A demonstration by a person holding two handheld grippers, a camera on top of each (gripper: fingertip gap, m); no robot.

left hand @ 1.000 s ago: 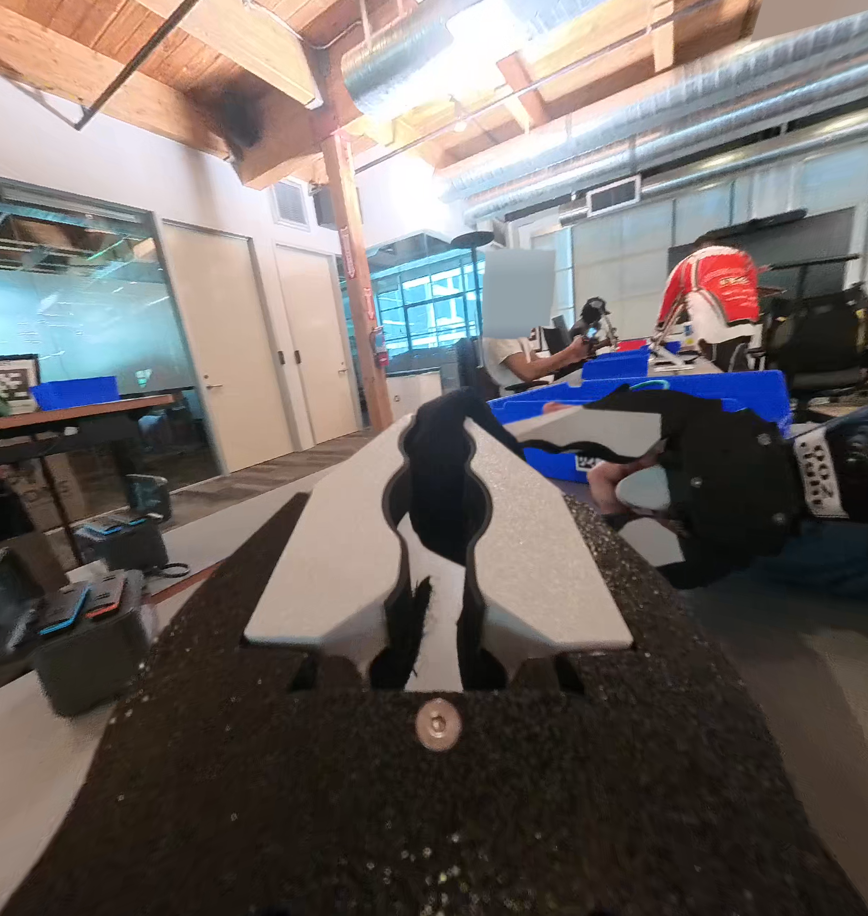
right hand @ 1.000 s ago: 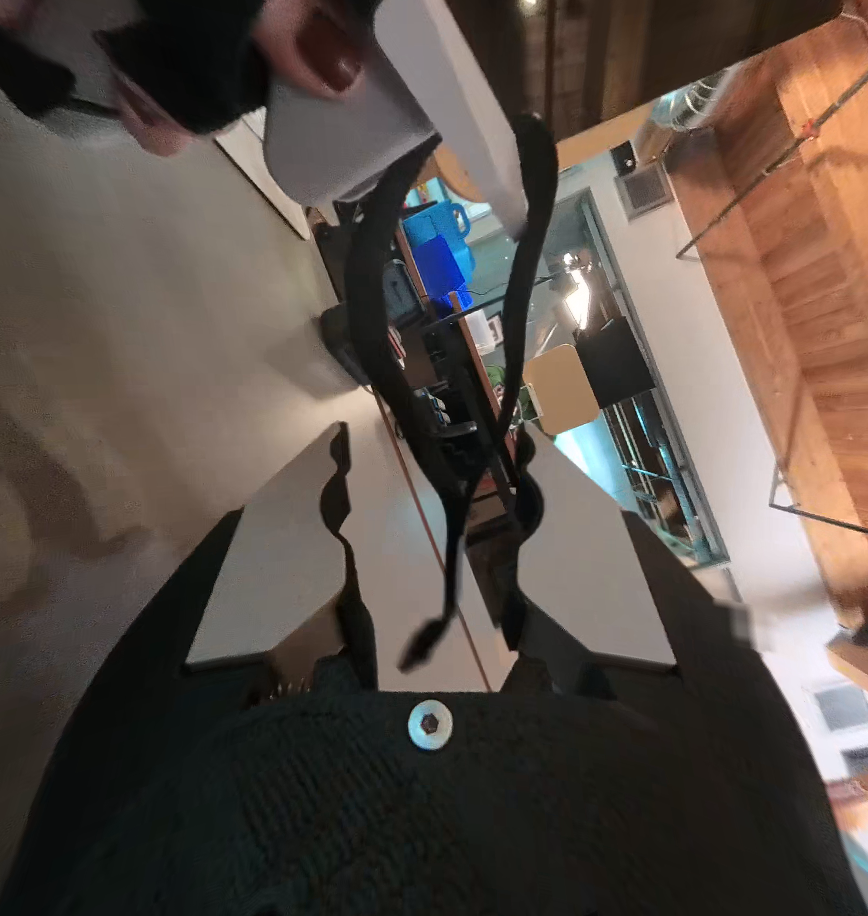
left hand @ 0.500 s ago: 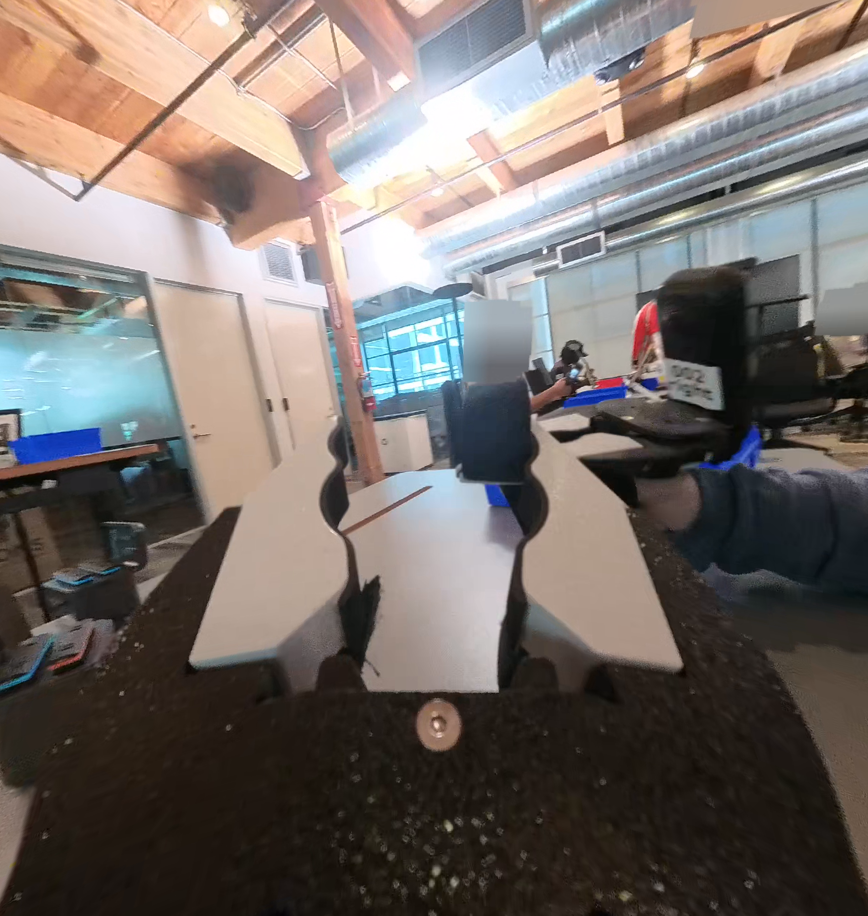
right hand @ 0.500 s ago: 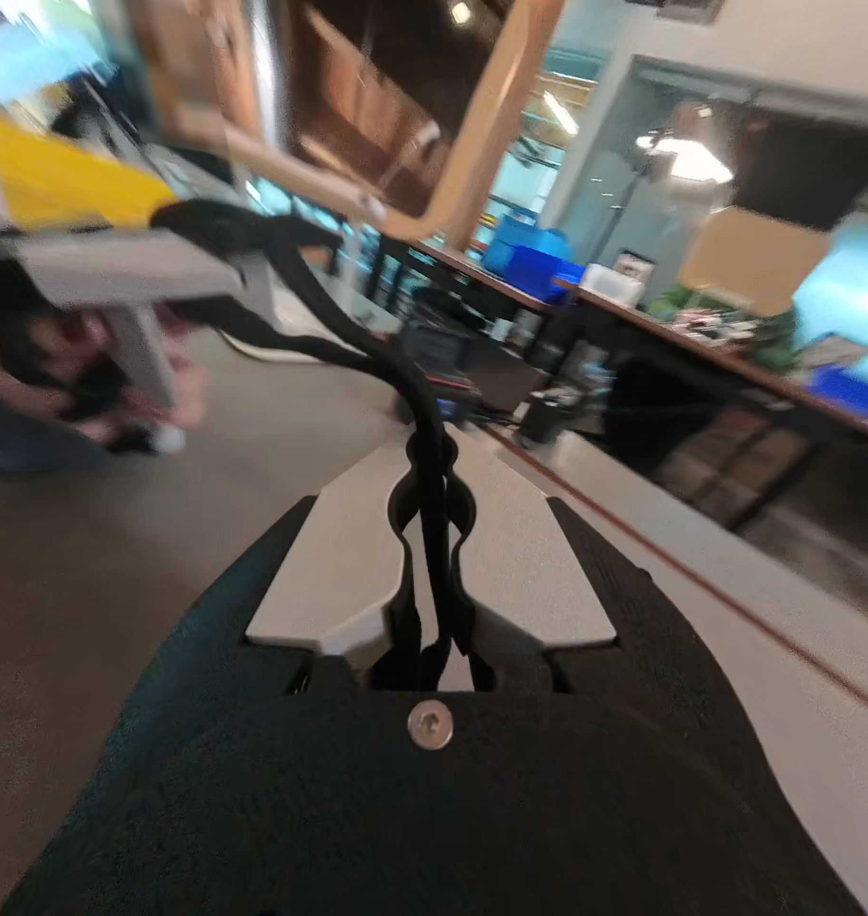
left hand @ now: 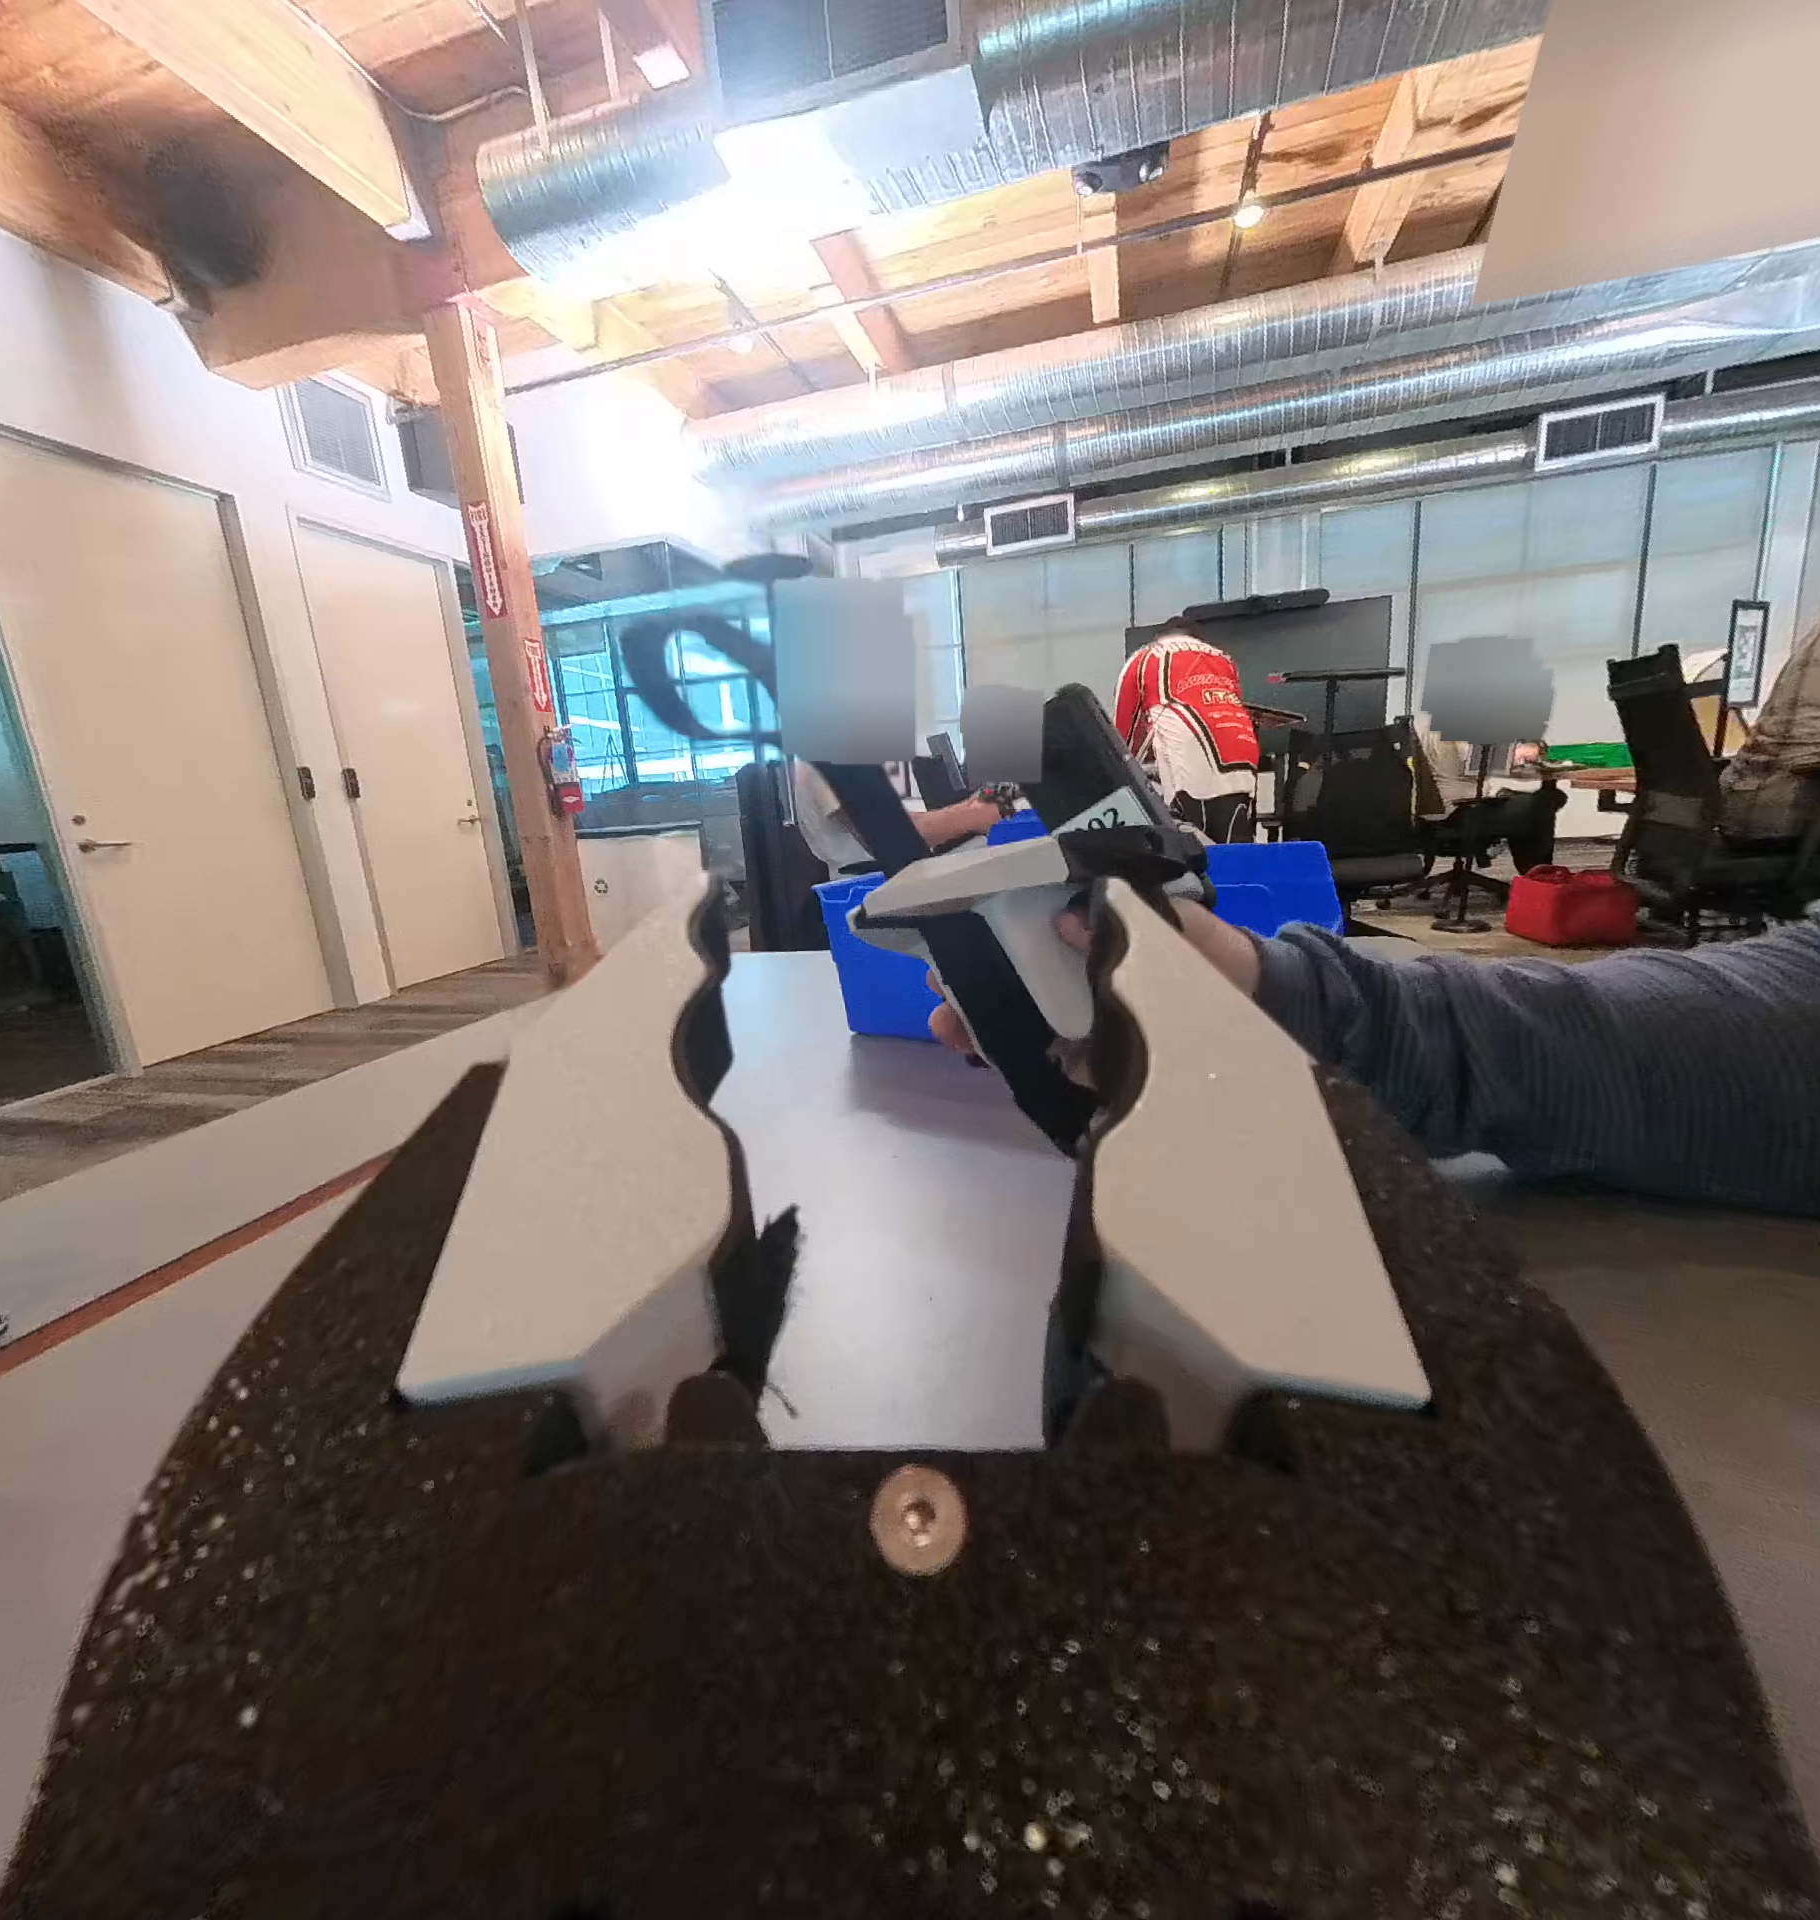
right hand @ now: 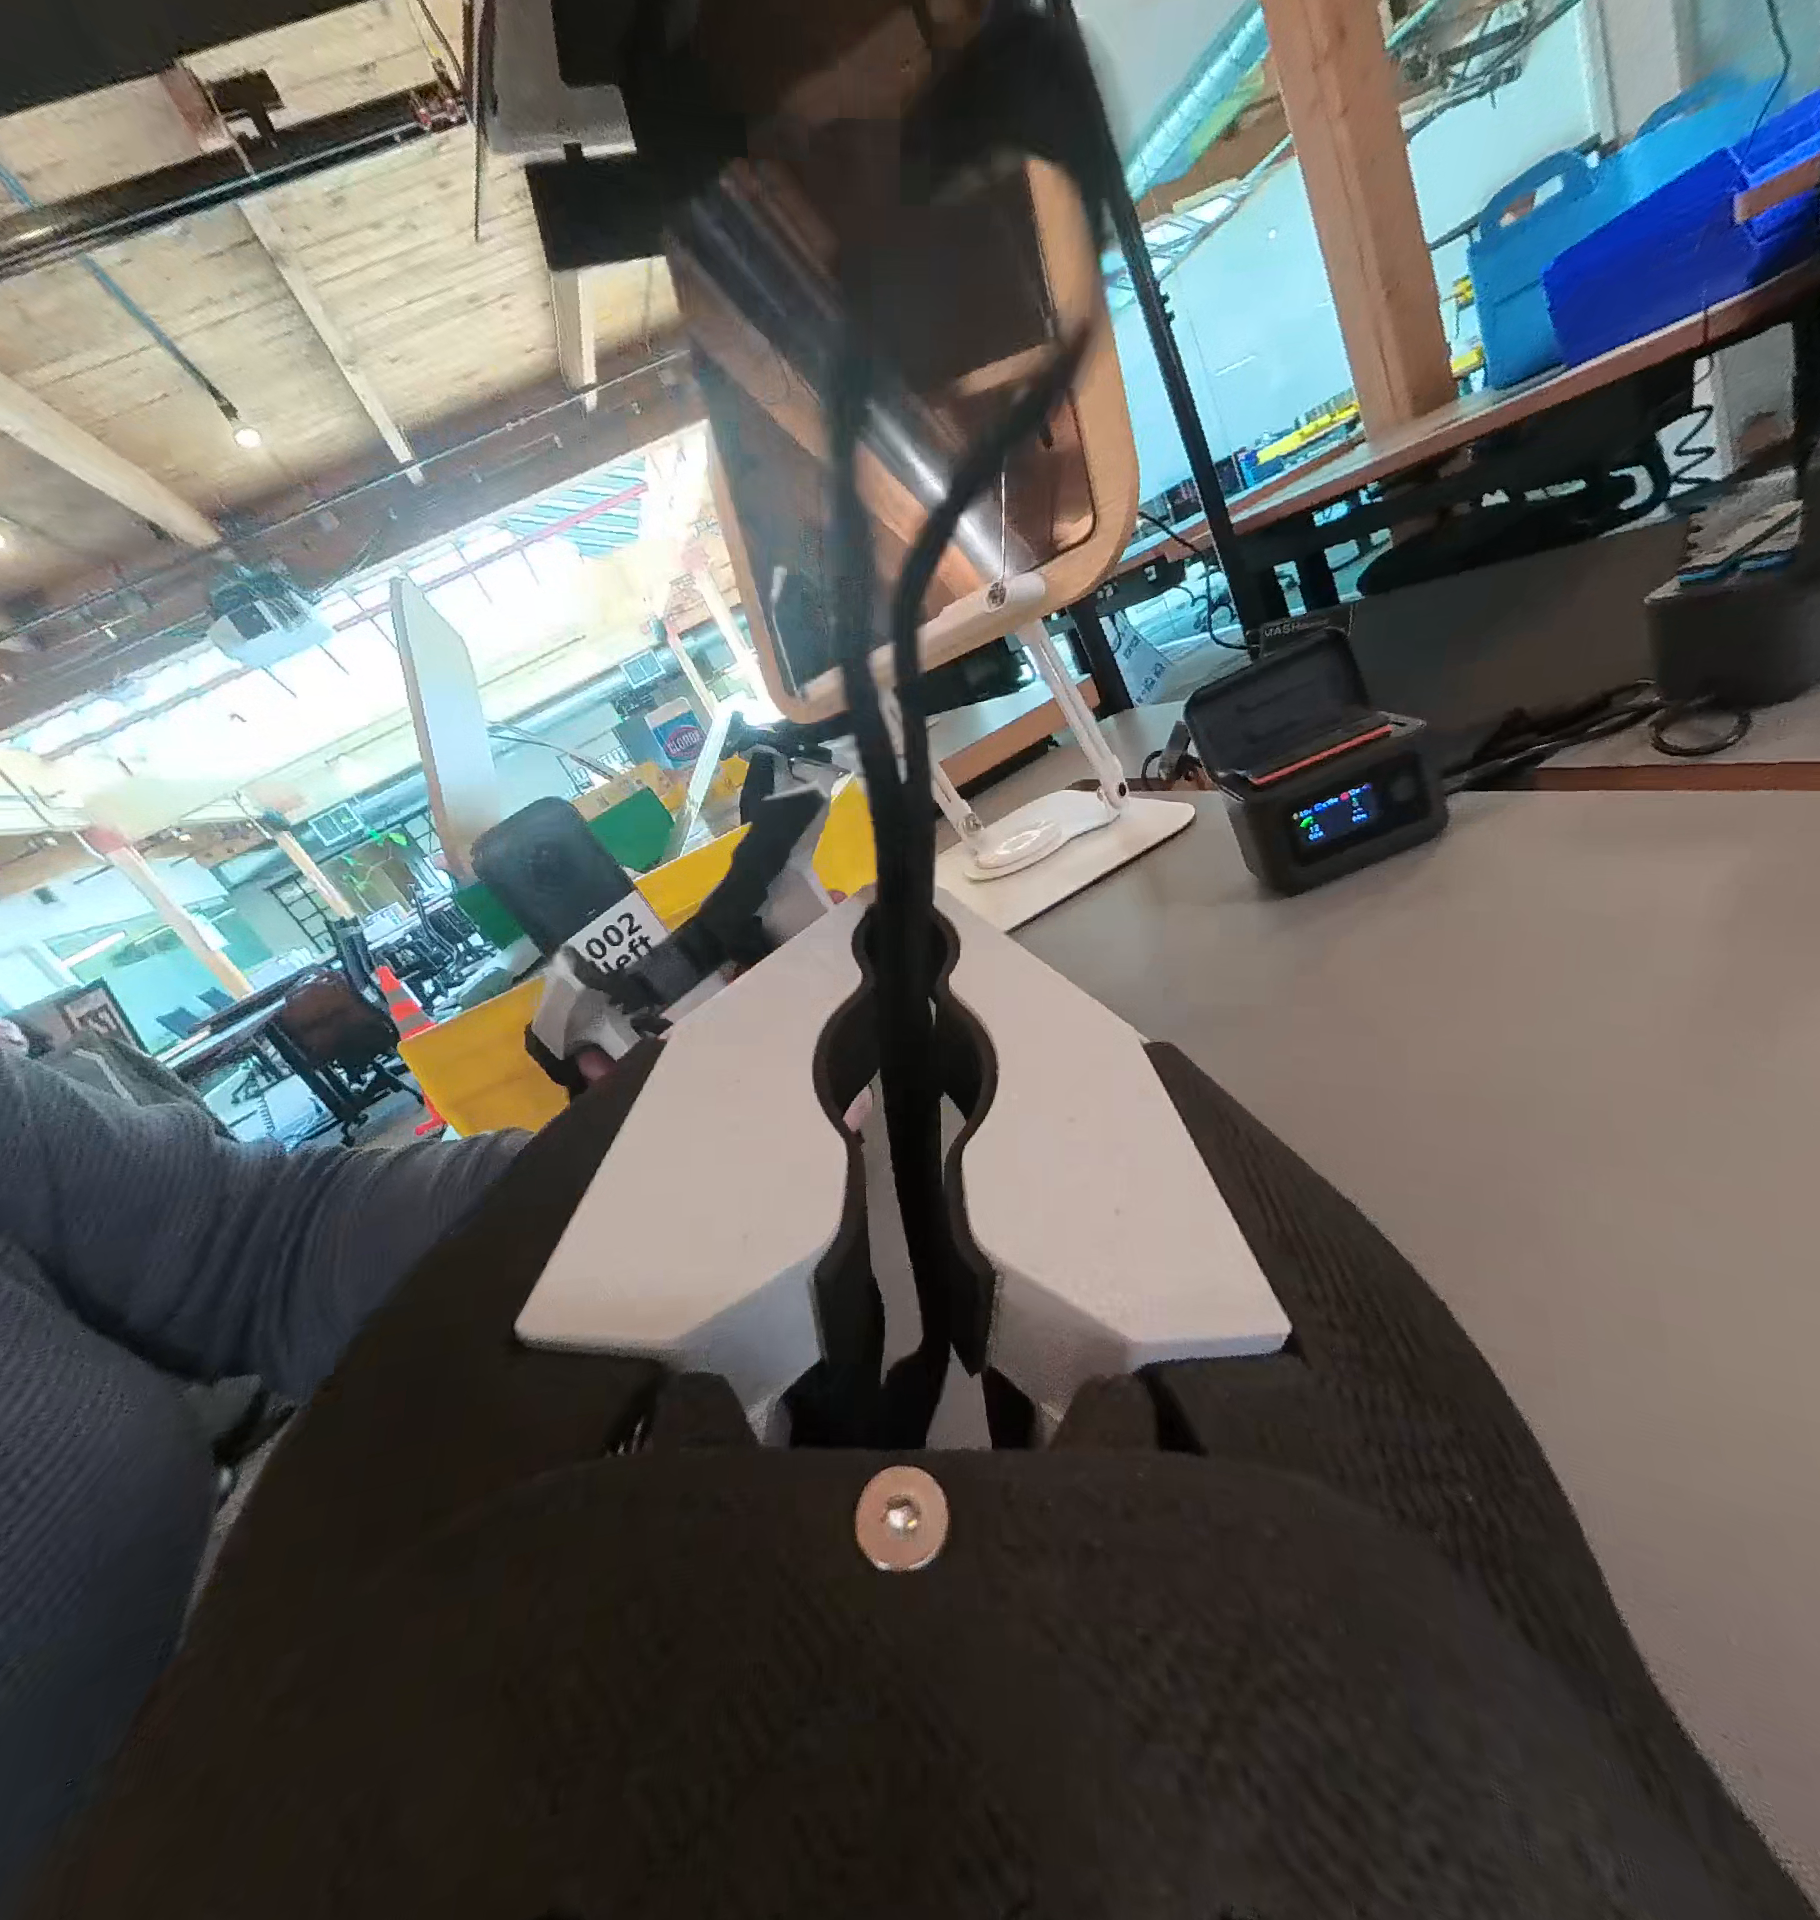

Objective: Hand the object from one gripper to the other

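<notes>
The right gripper [right hand: 901, 1049] is sitting above the table [right hand: 1508, 1039], a strap [right hand: 890, 790] running up between its closed fingers. The left gripper [left hand: 906, 997] is hanging over the same table, fingers spread. Beyond it, a bin [left hand: 1270, 894] is standing at the far edge. A charging case [right hand: 1321, 790] is lying right of the strap.

Colours seen across both wrist views

A black strap [right hand: 901, 1039] is seen at frame centre between pale grey fingers [right hand: 1082, 1164]; a blue bin [left hand: 1270, 899] is shown mid-right, a yellow bin [right hand: 490, 1049] at left, and grey ribbed sleeves [left hand: 1571, 1070] at the edges.
</notes>
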